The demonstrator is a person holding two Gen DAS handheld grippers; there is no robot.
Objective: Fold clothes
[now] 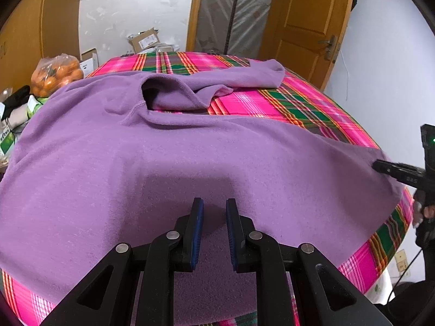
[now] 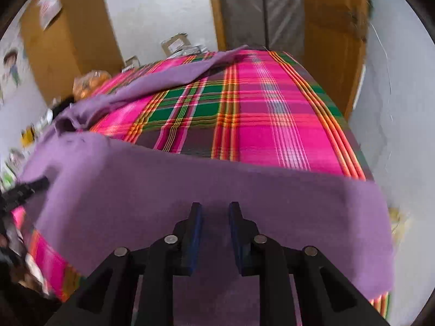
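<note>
**Handling the near hem of the purple sweater**

Begin with your own tools. The left gripper (image 1: 214,209) hangs low over the near part of the purple fleece sweater (image 1: 168,163), its blue-padded fingers (image 1: 197,233) apart with a narrow gap and no cloth between them. The right gripper (image 2: 215,212) stands the same way over the sweater's right-hand portion (image 2: 217,190): fingers parted, nothing pinched. In the left wrist view its tip (image 1: 386,167) sits at the garment's right edge, touching or just above the cloth; which, you cannot tell.

The sweater lies spread across the near half of a table covered by a pink and green plaid cloth (image 2: 244,114), and its near edge drapes over the table's front. The right wrist view is motion-blurred, so treat its fine detail as unreliable.

Judged from this lay, the garment is not yet a finished fold: the body is opened flat, and one sleeve (image 1: 244,77) runs away across the far side, with the neck opening (image 1: 152,92) gaping between. Whether you are about to pinch the cloth or have just let it go, the pictures do not settle.

If you grip:
- Take both layers at matching points, so the fold line runs straight.
- Close fully; fleece is thick and springy and may slip from a light pinch.
- Keep the plaid cloth out of the pinch.
- Carry both grippers level and together.

Beyond the table stand a bag of oranges (image 1: 57,73), cardboard boxes (image 1: 145,39) and a wooden door (image 1: 307,27); none obstructs you.
</note>
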